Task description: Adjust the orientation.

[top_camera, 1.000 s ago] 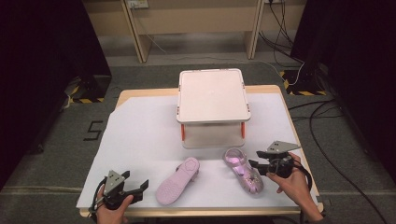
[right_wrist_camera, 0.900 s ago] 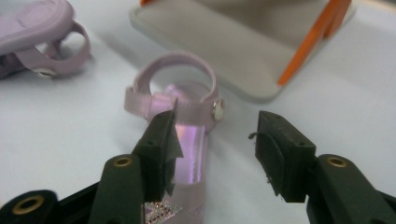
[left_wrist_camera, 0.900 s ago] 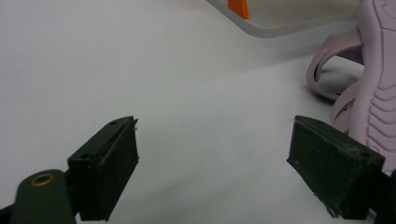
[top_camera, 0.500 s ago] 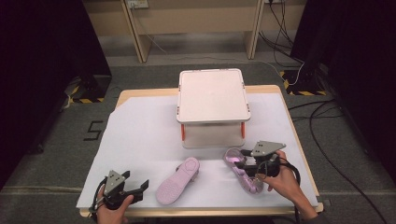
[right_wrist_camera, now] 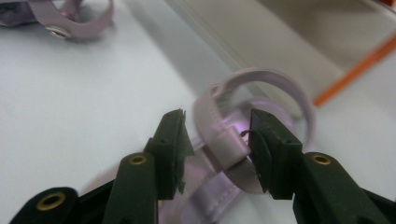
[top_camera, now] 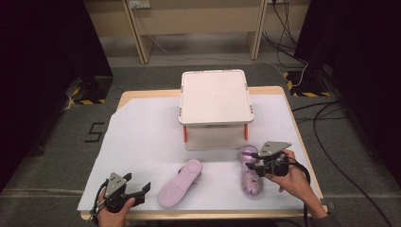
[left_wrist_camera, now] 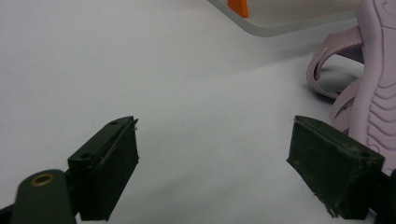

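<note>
Table (top_camera: 288, 97) (white sheet (top_camera: 142, 142), bin (top_camera: 215, 101), sandals (top_camera: 179, 183))

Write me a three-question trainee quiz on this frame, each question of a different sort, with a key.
1. True or false: the left gripper is shut on the overturned sandal.
2. Which part of the upright sandal sits between the right gripper's jaws? A) the sole B) a strap C) the toe
3. Fill in: the lidded storage box has ______ latches.

Key
1. False. Its jaws stand wide apart over the white table cover, with the sandal off to one side.
2. B. The jaws straddle a strap and have not closed on it.
3. Orange.
</note>
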A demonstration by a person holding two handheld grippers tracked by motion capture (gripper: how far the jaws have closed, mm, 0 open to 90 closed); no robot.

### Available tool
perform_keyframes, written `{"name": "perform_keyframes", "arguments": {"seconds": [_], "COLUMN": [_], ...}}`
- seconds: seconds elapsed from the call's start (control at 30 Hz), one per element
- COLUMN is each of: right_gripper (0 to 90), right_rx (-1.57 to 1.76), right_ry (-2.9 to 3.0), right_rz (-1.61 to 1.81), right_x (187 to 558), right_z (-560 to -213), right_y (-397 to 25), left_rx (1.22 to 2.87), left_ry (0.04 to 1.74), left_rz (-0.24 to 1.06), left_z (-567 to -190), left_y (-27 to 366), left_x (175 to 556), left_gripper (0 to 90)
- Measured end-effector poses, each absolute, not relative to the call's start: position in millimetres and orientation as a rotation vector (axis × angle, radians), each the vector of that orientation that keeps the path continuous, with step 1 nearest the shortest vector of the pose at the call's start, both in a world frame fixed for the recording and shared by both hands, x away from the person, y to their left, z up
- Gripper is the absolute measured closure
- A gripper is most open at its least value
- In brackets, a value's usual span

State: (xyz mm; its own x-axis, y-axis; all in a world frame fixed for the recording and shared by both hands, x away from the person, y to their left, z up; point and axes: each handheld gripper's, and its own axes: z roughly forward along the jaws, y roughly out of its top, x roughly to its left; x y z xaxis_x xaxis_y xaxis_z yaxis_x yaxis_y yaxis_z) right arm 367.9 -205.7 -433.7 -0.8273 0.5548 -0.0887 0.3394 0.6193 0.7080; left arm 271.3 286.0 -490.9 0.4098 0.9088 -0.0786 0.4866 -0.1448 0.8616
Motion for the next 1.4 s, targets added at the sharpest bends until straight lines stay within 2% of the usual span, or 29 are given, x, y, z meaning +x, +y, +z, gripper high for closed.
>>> {"name": "perform_keyframes", "arguments": {"seconds": [0.17,0.4,0.5,0.53,0.57,0.67,0.8,1.0,1.07,1.2,1.27,1.3,1.33,1.37,1.4], "right_gripper": [51.4,52.5,57.6,62.2,62.2,76.3,80.7,82.3,81.8,79.7,71.0,71.0,62.1,62.1,57.5], "right_rx": [0.819,0.858,0.875,0.851,0.851,0.850,0.898,1.003,1.123,1.170,1.166,1.166,1.155,1.155,1.135], "right_ry": [2.564,2.604,2.612,2.638,2.638,2.602,2.572,2.482,2.407,2.406,2.421,2.421,2.449,2.449,2.475], "right_rz": [1.002,0.994,0.984,0.965,0.965,0.999,1.080,1.259,1.368,1.381,1.338,1.338,1.305,1.305,1.236], "right_x": [357.3,348.6,347.4,346.6,346.6,345.9,344.3,342.9,344.8,344.4,339.8,339.8,335.9,335.9,330.9], "right_z": [-428.8,-428.0,-430.5,-433.3,-433.3,-432.3,-429.4,-432.4,-440.2,-450.4,-448.2,-448.2,-445.0,-445.0,-442.9], "right_y": [-230.7,-247.1,-250.6,-250.7,-250.7,-251.6,-248.5,-239.0,-228.3,-214.3,-205.8,-205.8,-203.3,-203.3,-201.3], "left_rx": [1.787,1.784,1.782,1.783,1.783,1.778,1.775,1.776,1.778,1.773,1.774,1.774,1.773,1.775,1.774], "left_ry": [1.210,1.211,1.212,1.211,1.211,1.213,1.211,1.211,1.208,1.205,1.207,1.207,1.208,1.208,1.206], "left_rz": [0.602,0.604,0.603,0.603,0.603,0.602,0.608,0.611,0.608,0.611,0.611,0.611,0.612,0.611,0.613], "left_z": [-490.4,-490.1,-490.5,-490.4,-490.4,-490.4,-490.0,-489.5,-489.6,-489.2,-488.8,-488.8,-488.8,-488.9,-489.1], "left_y": [285.9,286.4,286.3,286.4,286.4,286.3,286.5,287.2,286.7,286.6,287.6,287.6,287.7,287.8,287.5], "left_x": [271.3,271.2,271.4,271.2,271.2,271.6,271.5,271.3,271.4,271.3,271.1,271.1,271.1,271.1,271.0], "left_gripper": [15.2,15.2,15.2,15.2,15.2,15.3,15.4,15.4,15.5,15.5,15.4,15.4,15.4,15.4,15.4]}}
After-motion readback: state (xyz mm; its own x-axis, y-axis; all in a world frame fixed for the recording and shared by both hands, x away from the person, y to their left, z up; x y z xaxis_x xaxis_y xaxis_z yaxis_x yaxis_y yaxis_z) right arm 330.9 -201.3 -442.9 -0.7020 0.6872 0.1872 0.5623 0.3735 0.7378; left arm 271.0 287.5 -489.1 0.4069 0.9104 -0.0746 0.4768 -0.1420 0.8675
